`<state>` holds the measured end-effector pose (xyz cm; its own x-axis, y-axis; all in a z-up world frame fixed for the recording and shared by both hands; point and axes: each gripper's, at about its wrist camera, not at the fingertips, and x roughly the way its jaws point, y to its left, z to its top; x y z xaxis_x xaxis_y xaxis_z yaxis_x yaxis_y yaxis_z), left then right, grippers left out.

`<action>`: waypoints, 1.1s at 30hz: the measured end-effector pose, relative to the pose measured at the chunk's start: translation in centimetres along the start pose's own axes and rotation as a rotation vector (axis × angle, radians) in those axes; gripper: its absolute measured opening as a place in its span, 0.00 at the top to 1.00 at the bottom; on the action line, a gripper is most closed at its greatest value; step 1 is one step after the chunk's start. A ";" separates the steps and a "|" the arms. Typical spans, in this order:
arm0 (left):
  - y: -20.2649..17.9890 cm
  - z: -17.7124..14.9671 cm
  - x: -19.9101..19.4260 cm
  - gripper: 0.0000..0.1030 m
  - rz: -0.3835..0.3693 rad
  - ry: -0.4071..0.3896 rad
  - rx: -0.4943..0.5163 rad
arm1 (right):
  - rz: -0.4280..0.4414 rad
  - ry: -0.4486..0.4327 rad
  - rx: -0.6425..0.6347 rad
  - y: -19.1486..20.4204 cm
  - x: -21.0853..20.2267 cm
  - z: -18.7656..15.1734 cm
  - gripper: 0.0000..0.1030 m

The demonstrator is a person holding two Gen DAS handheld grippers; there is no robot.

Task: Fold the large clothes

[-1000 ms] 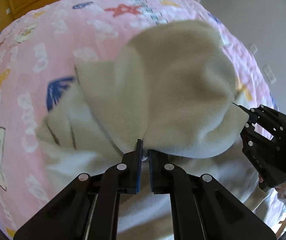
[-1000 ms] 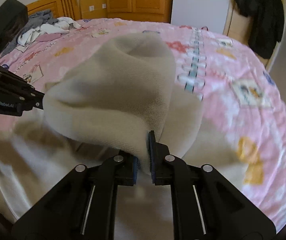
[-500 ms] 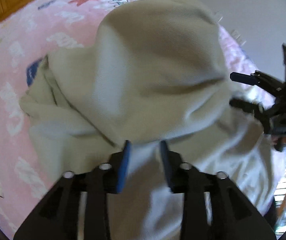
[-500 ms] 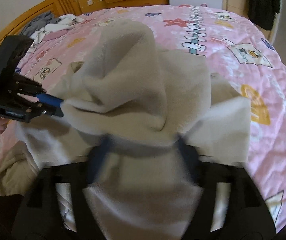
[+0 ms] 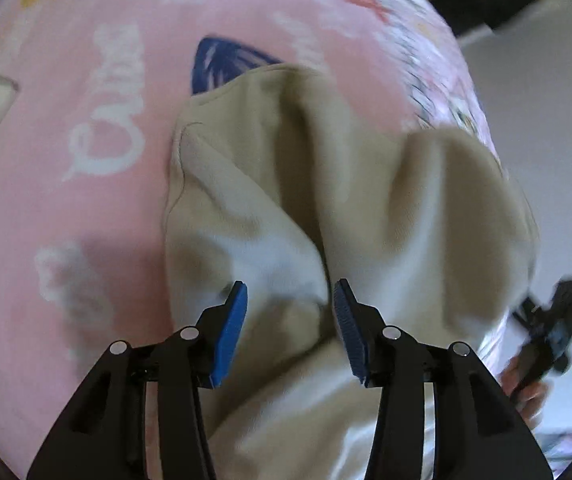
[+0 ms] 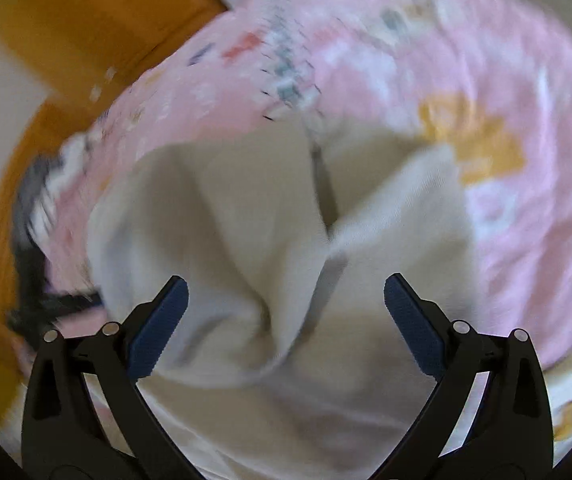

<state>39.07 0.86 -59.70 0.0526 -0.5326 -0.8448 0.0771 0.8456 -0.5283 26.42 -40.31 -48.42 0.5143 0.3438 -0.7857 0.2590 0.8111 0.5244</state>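
Most of both views was filled by a pink bedspread [image 5: 66, 200] printed with white, blue and yellow shapes. On it lay a beige garment [image 5: 325, 208], bunched into soft folds, its near part running under both tools. Orange-brown wooden furniture [image 6: 98, 28] stood beyond the bed in the right wrist view, badly blurred. The left gripper [image 5: 289, 322] hung over the garment with its blue-padded jaws apart and nothing pinched between them. The right gripper [image 6: 286, 322] was spread wider still, also gripping nothing, cloth lying loose below the gap. Motion blur hid finer details.
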 end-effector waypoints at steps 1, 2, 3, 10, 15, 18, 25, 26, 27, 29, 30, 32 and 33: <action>0.2 0.9 0.7 0.59 -0.054 0.018 -0.023 | 0.035 0.020 0.043 -0.7 0.8 0.4 0.08; 0.2 1.5 1.2 0.59 -0.063 0.030 -0.032 | 0.064 0.032 0.091 -1.4 1.9 0.8 0.10; -0.1 2.0 1.6 0.59 -0.055 0.034 -0.044 | 0.075 0.041 0.118 -1.9 2.8 1.0 0.11; -0.7 4.2 4.3 1.00 -0.142 0.118 -0.091 | 0.072 0.053 0.066 -0.9 5.3 1.8 0.78; -3.3 6.4 1.7 1.00 -0.068 -0.064 -0.028 | 0.080 -0.035 -0.002 -0.1 3.5 3.6 0.87; -4.7 7.9 0.0 1.00 -0.061 -0.121 0.036 | 0.073 -0.022 -0.080 0.6 2.6 4.1 0.87; -8.6 4.8 -0.1 0.99 -0.038 -0.071 0.238 | -0.010 0.060 -0.068 -0.5 0.9 2.2 0.71; -9.3 3.3 -0.1 0.99 -0.046 -0.054 0.266 | -0.033 0.051 -0.073 -0.2 0.0 1.9 0.68; -10.0 1.7 -0.2 0.99 -0.048 -0.046 0.286 | -0.020 0.016 -0.101 0.5 -1.3 1.6 0.59; -10.7 -1.2 -0.2 0.99 -0.033 -0.032 0.287 | -0.002 -0.045 -0.181 3.1 -3.1 1.2 0.32; -10.7 -2.6 0.3 0.99 -0.016 -0.026 0.265 | 0.008 -0.070 -0.247 5.1 -3.7 1.0 0.21; -10.6 -4.6 1.2 0.99 0.037 -0.025 0.220 | 0.034 -0.082 -0.347 8.5 -3.9 0.5 0.19; -10.3 -5.5 1.7 0.99 0.068 -0.030 0.186 | 0.040 -0.077 -0.397 10.4 -3.5 0.3 0.19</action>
<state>32.85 -8.50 -56.15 0.0930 -0.4775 -0.8737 0.2548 0.8597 -0.4427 27.55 -33.19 -40.12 0.5811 0.3546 -0.7325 -0.0903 0.9226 0.3750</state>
